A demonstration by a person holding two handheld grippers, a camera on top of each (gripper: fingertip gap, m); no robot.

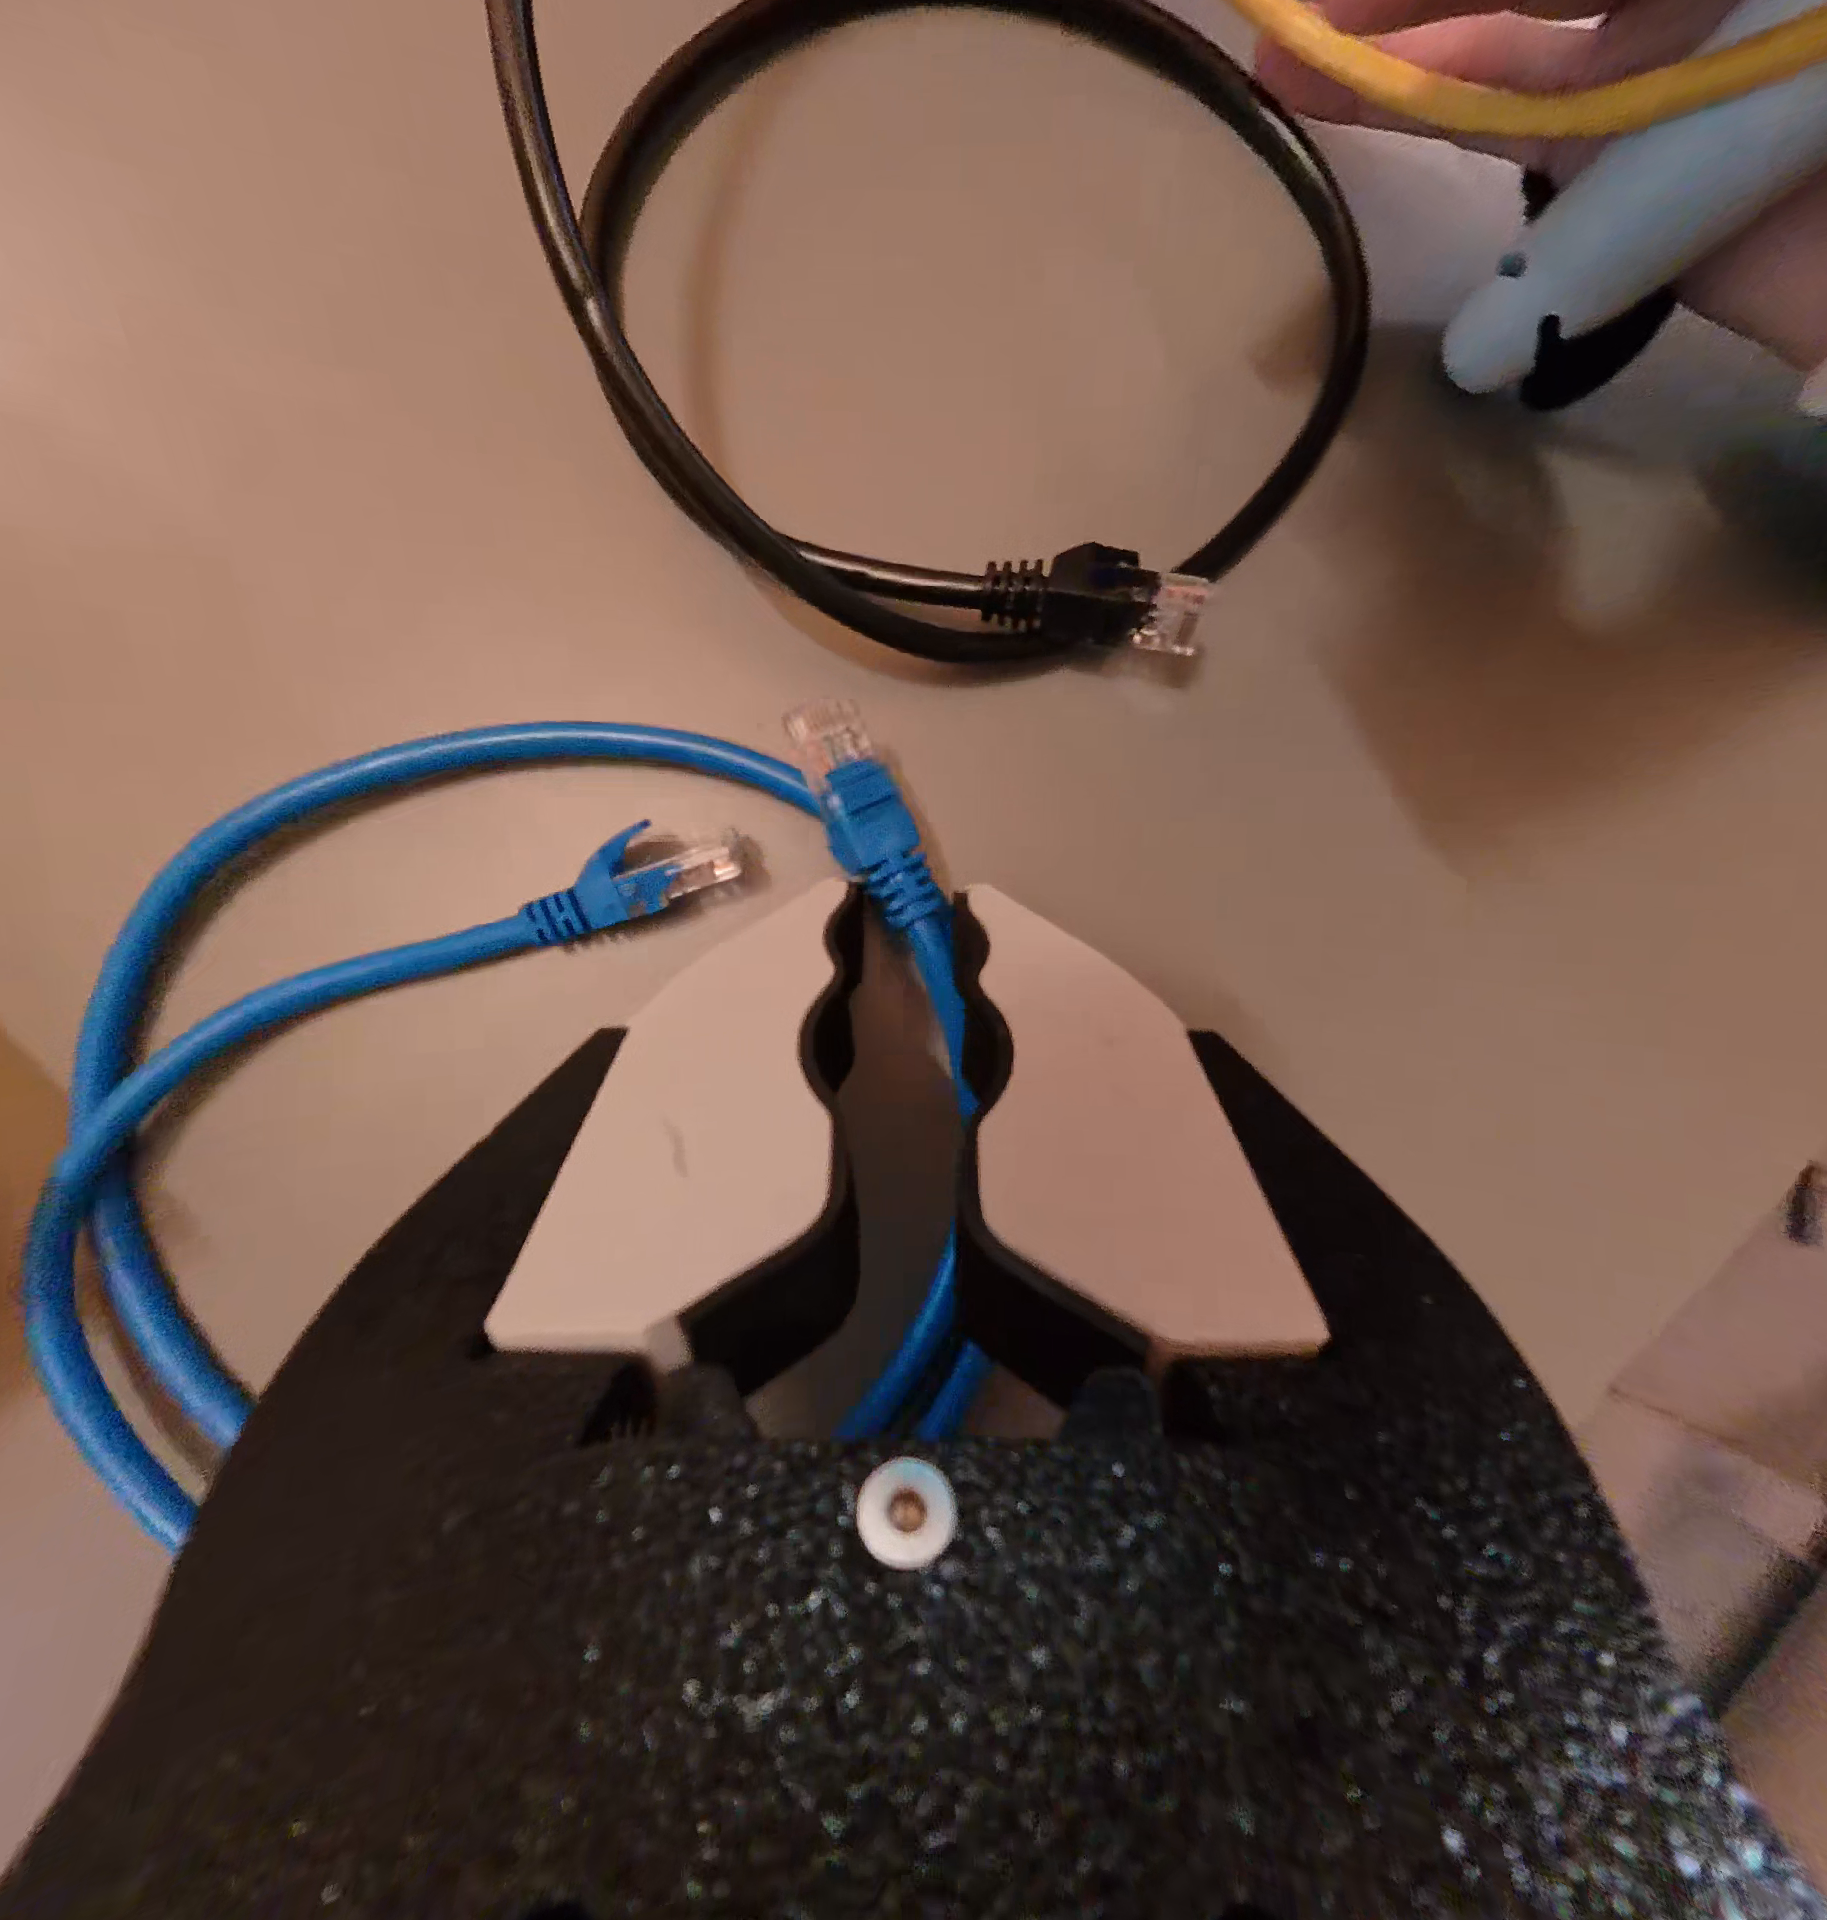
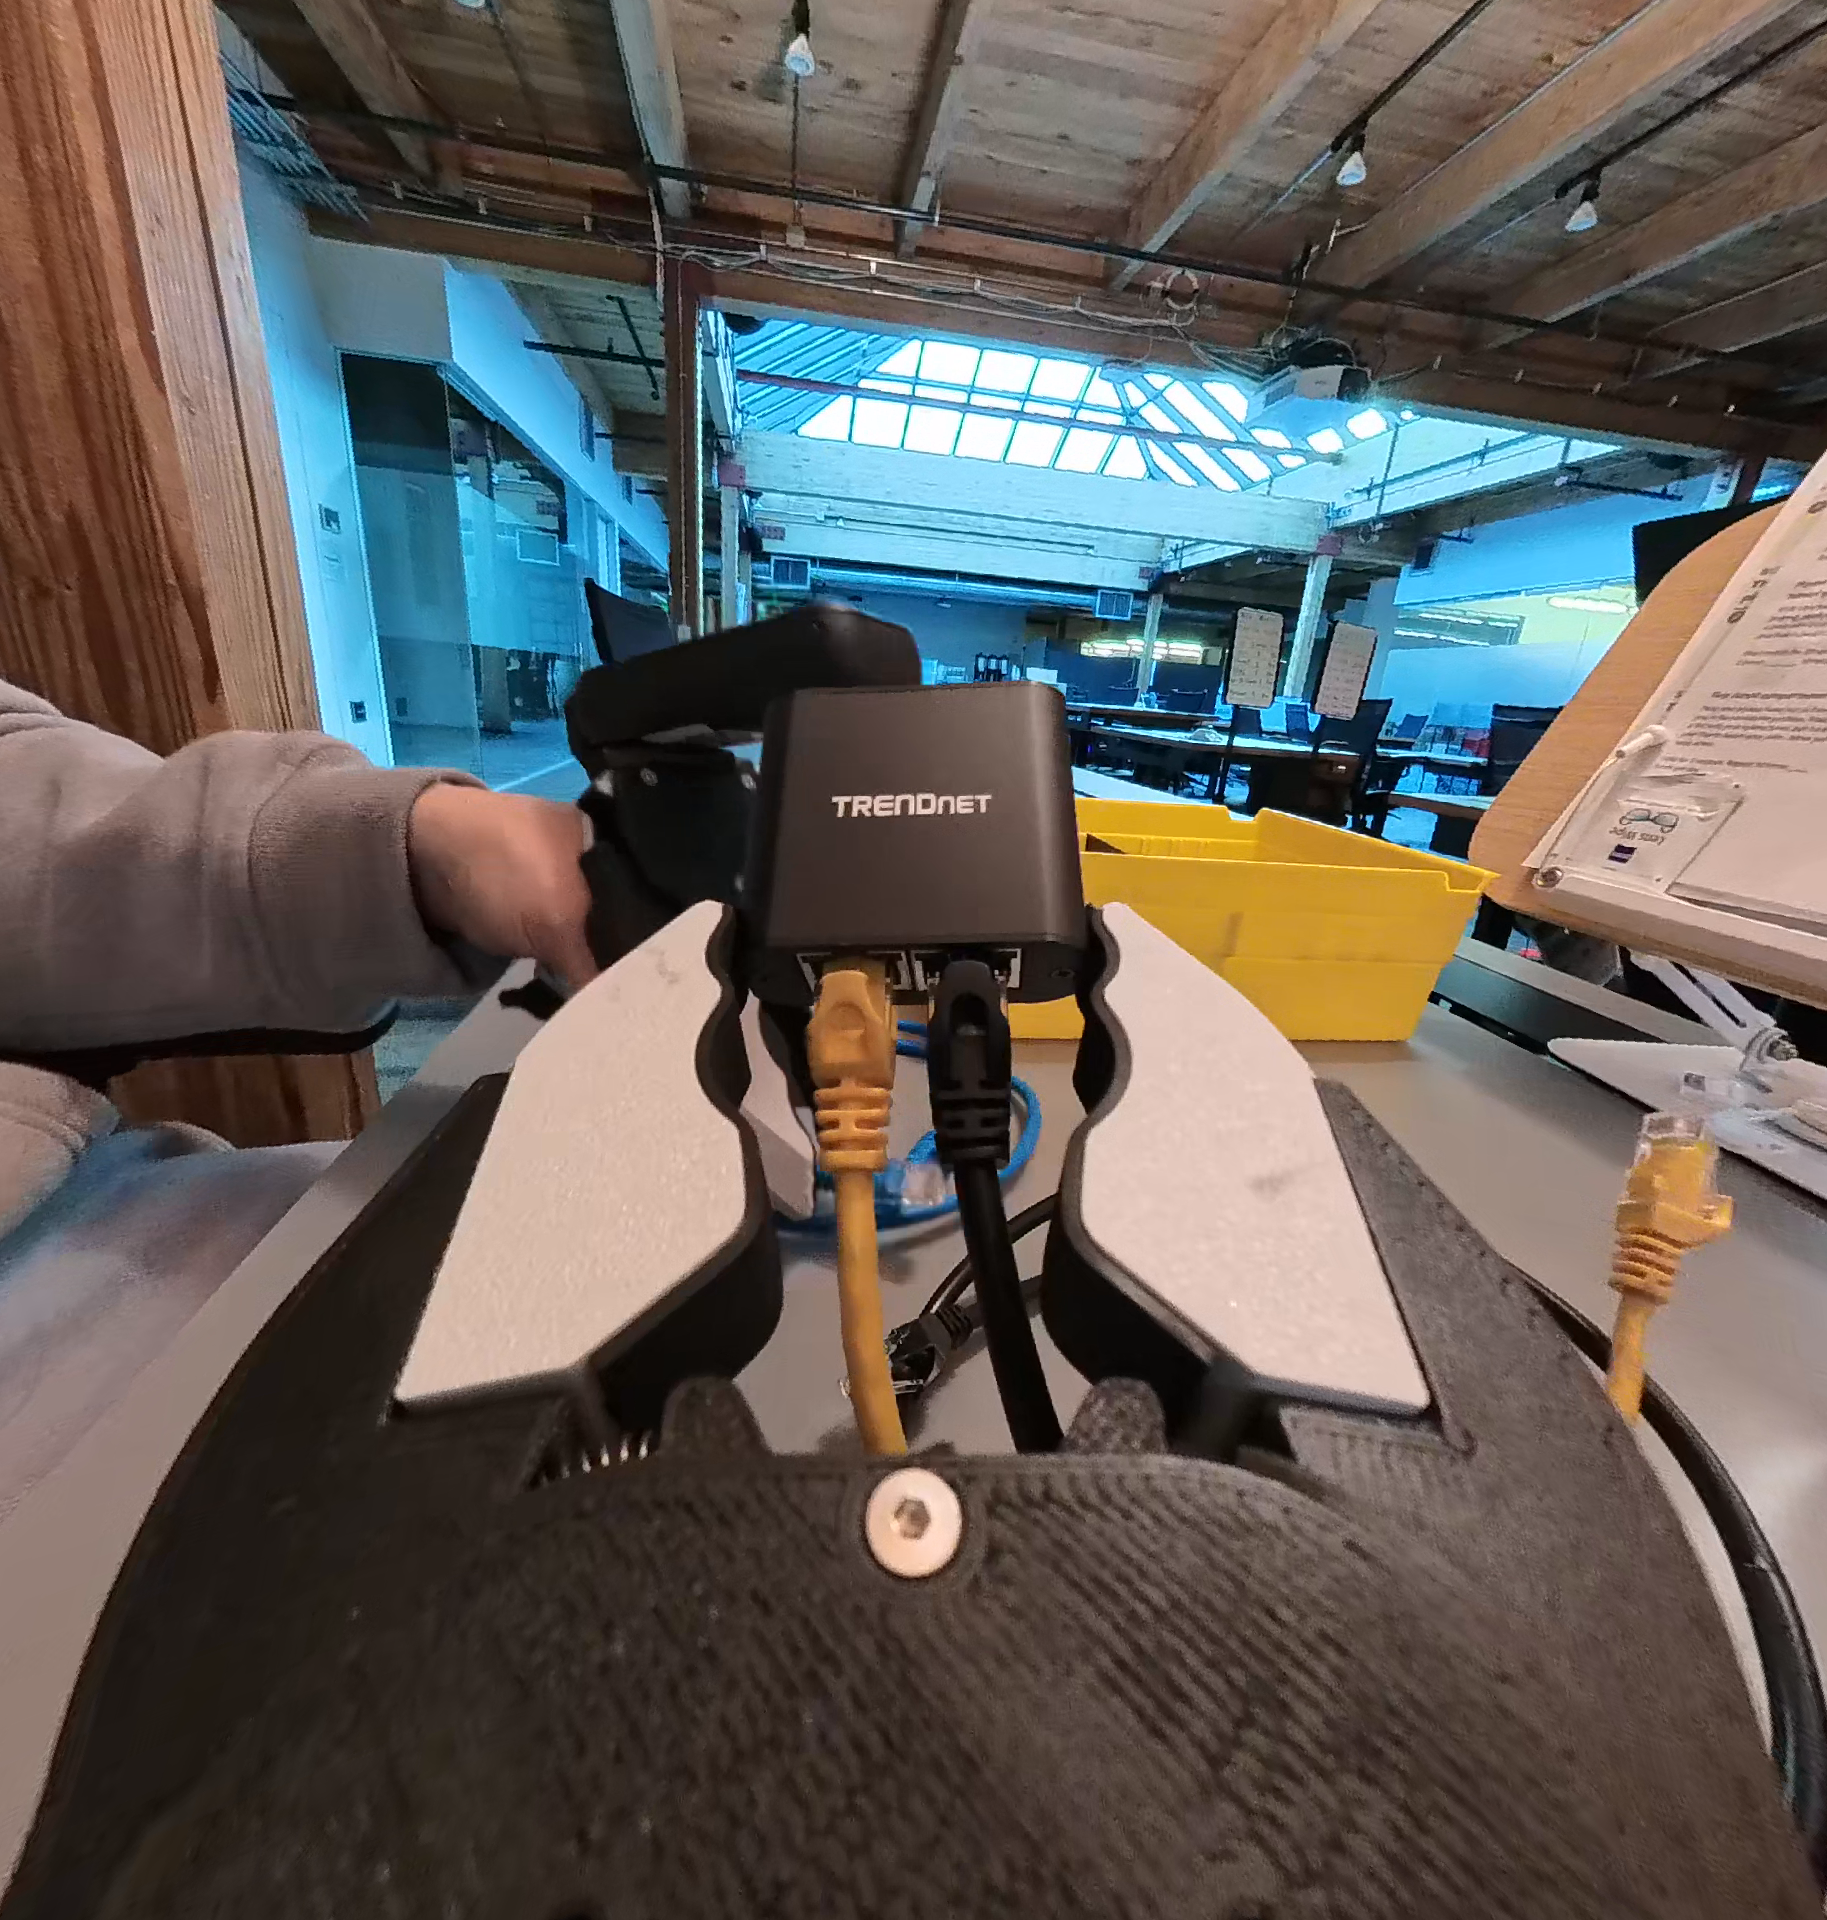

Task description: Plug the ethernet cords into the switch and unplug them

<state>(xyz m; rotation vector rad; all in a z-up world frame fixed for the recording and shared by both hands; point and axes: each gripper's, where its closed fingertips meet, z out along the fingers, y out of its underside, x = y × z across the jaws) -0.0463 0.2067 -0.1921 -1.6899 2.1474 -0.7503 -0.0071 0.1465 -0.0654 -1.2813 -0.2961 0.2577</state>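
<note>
Lying between left gripper (image 1: 904, 899) fingers: blue cord (image 1: 893, 883).

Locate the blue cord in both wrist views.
Left wrist view: blue cord loops lower left, one plug end pinched in the left gripper.
Right wrist view: blue cord only peeks out low centre, under the switch.
Shared landmark: black cord.

Yellow cord (image 2: 853, 1049) and black cord (image 2: 969, 1070) fill two switch (image 2: 914, 821) ports
</note>
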